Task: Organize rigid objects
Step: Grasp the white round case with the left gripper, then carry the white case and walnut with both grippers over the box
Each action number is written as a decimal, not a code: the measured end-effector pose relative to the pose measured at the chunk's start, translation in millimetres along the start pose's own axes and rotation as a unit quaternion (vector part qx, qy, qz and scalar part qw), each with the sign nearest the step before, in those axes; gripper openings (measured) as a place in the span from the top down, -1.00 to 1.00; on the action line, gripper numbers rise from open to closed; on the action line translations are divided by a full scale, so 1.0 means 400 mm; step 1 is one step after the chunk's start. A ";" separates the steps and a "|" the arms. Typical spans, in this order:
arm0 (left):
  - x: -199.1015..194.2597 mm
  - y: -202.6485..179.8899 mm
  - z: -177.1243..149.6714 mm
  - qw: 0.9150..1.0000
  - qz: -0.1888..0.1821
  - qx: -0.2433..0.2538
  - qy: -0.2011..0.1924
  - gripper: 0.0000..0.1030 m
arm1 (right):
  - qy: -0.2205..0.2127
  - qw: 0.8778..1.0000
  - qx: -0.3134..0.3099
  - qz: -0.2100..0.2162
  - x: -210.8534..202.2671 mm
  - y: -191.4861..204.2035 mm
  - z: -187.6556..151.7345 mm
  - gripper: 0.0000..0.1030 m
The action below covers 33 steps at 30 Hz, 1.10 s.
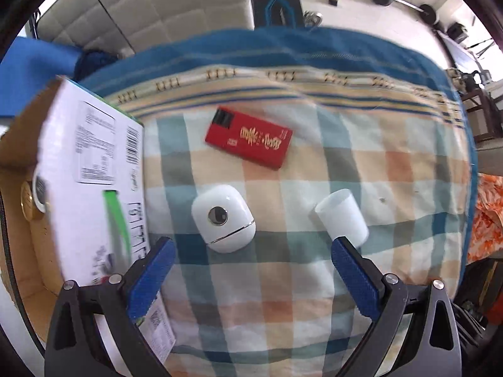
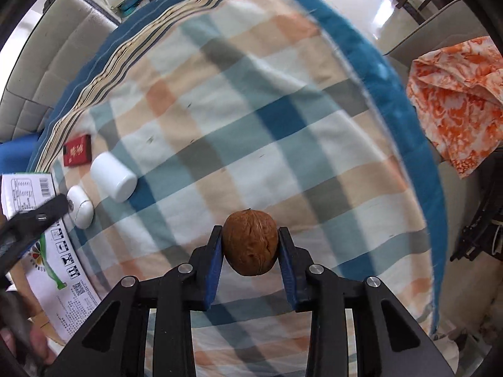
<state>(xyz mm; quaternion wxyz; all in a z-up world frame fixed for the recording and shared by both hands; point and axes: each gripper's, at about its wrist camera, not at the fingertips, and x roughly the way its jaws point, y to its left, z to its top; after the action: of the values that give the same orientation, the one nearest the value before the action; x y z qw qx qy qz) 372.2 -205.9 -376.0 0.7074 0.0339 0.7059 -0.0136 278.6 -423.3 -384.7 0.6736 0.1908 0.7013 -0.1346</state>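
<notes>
My left gripper (image 1: 253, 249) is open and empty above the checked cloth. A white rounded case (image 1: 223, 218) with a round metal dot lies just ahead between its fingers. A white cylinder (image 1: 342, 216) lies on its side by the right fingertip. A red flat box (image 1: 248, 138) with gold lettering lies farther back. My right gripper (image 2: 250, 235) is shut on a brown walnut (image 2: 250, 246) and holds it above the cloth. In the right wrist view the white case (image 2: 81, 206), the cylinder (image 2: 113, 176) and the red box (image 2: 77, 150) lie at the far left.
An open cardboard box (image 1: 22, 169) with a white printed flap (image 1: 91, 169) stands at the left of the cloth; the flap also shows in the right wrist view (image 2: 47, 251). A grey sofa (image 1: 157, 6) is behind. An orange patterned cloth (image 2: 456, 100) lies to the right.
</notes>
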 end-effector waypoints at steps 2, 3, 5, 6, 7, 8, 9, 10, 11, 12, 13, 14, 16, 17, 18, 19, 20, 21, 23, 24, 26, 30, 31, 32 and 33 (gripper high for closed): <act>0.040 -0.004 0.016 1.000 0.009 -0.007 0.012 -0.95 | -0.006 1.000 -0.005 -0.005 -0.017 -0.014 0.006 0.31; 0.055 -0.005 0.023 1.000 0.014 -0.008 0.018 -0.94 | -0.007 1.000 -0.008 -0.005 -0.019 -0.016 0.006 0.31; 0.082 -0.001 0.036 0.999 0.014 -0.013 0.029 -0.86 | -0.006 1.000 -0.012 -0.007 -0.019 -0.013 0.007 0.31; 0.094 0.003 0.042 0.999 0.022 -0.013 0.031 -0.65 | -0.005 1.000 -0.013 -0.008 -0.018 -0.014 0.010 0.31; 0.102 0.006 0.045 0.999 0.030 -0.013 0.036 -0.54 | -0.004 1.000 -0.015 -0.007 -0.018 -0.015 0.016 0.31; 0.109 0.013 0.048 0.999 0.026 -0.019 0.040 -0.50 | -0.002 1.000 -0.016 -0.006 -0.018 -0.016 0.020 0.31; 0.107 0.019 0.049 0.999 0.020 -0.026 0.036 -0.39 | -0.001 1.000 -0.017 -0.005 -0.016 -0.010 0.026 0.31; 0.104 0.023 0.049 0.999 0.017 -0.031 0.031 -0.24 | 0.000 1.000 -0.018 -0.004 -0.013 -0.008 0.029 0.31; 0.101 0.025 0.048 0.999 0.015 -0.033 0.028 -0.17 | 0.001 1.000 -0.020 -0.003 -0.006 -0.006 0.022 0.31; 0.098 0.023 0.047 0.999 0.008 -0.030 0.026 0.06 | 0.003 1.000 -0.022 -0.001 -0.003 -0.003 0.021 0.31; 0.096 0.025 0.044 0.999 0.002 -0.029 0.024 0.16 | 0.004 1.000 -0.023 0.001 0.002 0.005 0.023 0.31; 0.092 0.023 0.040 0.999 0.004 -0.024 0.020 0.16 | 0.006 1.000 -0.025 0.002 0.008 0.012 0.024 0.31; 0.091 0.016 0.027 1.000 0.008 -0.011 0.016 0.16 | 0.007 1.000 -0.029 0.003 0.018 0.026 0.022 0.31; 0.089 0.010 0.018 1.000 0.008 -0.006 0.011 0.16 | 0.008 0.999 -0.031 0.003 0.023 0.031 0.021 0.31; 0.084 0.000 0.002 1.000 0.010 0.001 0.009 0.16 | 0.010 0.999 -0.033 0.004 0.026 0.035 0.020 0.31; 0.083 -0.004 -0.007 1.000 0.012 0.007 0.008 0.16 | 0.010 0.999 -0.035 0.005 0.029 0.038 0.018 0.31; 0.082 -0.009 -0.019 1.000 0.009 0.013 0.008 0.16 | 0.010 0.999 -0.037 0.003 0.031 0.042 0.017 0.31; 0.080 -0.012 -0.025 1.000 0.007 0.014 0.008 0.16 | 0.011 0.999 -0.040 -0.001 0.034 0.046 0.017 0.31; 0.069 -0.016 -0.038 1.000 0.000 0.018 0.006 0.16 | 0.010 0.999 -0.045 -0.003 0.033 0.057 0.011 0.31; 0.060 -0.018 -0.044 1.000 -0.003 0.020 0.002 0.16 | 0.008 0.999 -0.048 -0.008 0.028 0.063 0.007 0.31; 0.036 -0.021 -0.056 1.000 -0.009 0.025 -0.006 0.16 | -0.002 0.998 -0.055 -0.012 0.012 0.074 0.000 0.31; -0.054 -0.021 -0.076 0.998 -0.027 0.039 -0.041 0.16 | -0.017 0.997 -0.069 -0.011 -0.043 0.110 -0.024 0.31; -0.074 -0.018 -0.080 0.997 -0.033 0.043 -0.047 0.16 | -0.022 0.997 -0.075 -0.013 -0.057 0.119 -0.031 0.31; -0.099 -0.022 -0.092 0.997 -0.038 0.045 -0.054 0.16 | -0.028 0.996 -0.081 -0.013 -0.073 0.131 -0.038 0.31; -0.124 -0.020 -0.102 0.996 -0.045 0.045 -0.061 0.16 | -0.033 0.996 -0.087 -0.012 -0.090 0.143 -0.046 0.31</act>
<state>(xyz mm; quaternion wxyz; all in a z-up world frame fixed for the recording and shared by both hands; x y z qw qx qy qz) 330.8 -212.4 -326.6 0.7454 0.0334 0.6610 -0.0793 288.6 -367.2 -344.0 0.7085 0.1190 0.6901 -0.0871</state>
